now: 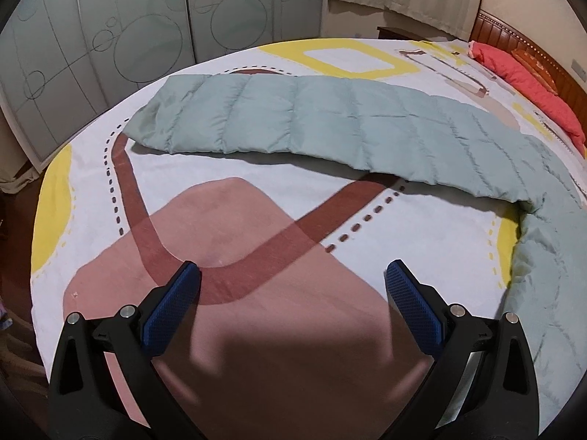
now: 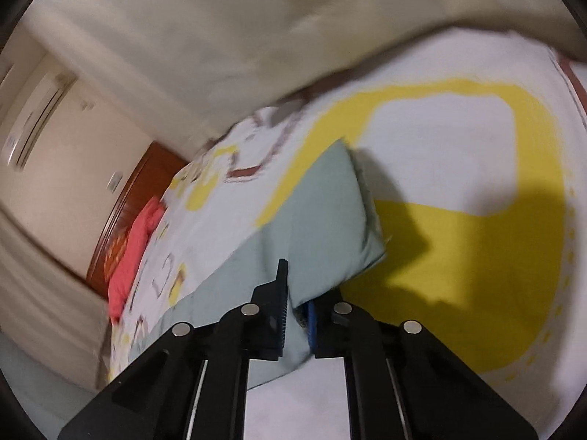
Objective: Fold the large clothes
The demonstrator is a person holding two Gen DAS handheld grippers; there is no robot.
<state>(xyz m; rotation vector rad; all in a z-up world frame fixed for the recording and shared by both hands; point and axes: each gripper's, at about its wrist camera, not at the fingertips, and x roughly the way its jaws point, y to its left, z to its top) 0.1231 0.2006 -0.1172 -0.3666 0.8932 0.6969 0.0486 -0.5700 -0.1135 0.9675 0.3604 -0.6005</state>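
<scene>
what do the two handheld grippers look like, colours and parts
Both are the same build: the left gripper and the right gripper have matte black angular plastic arms with cut-out slots, round silver bolt heads at the joints, and blue pads with a fine dotted grid texture. On the right one, pale metal rails run along the frame. No cables, sleeves or markings show.

The pale green quilted coat (image 1: 330, 121) is smooth, slightly sheeny padded cloth, stitched into puffy squares, lying on a matt printed cotton bedsheet (image 1: 256, 55). The left tool (image 1: 291, 275) has matt black plastic arms, dimpled blue rubbery pads (image 1: 411, 297) and shiny metal pins. The headboard (image 1: 532, 47) is polished wood; the wardrobe doors (image 1: 128, 18) look like frosted glass.
</scene>
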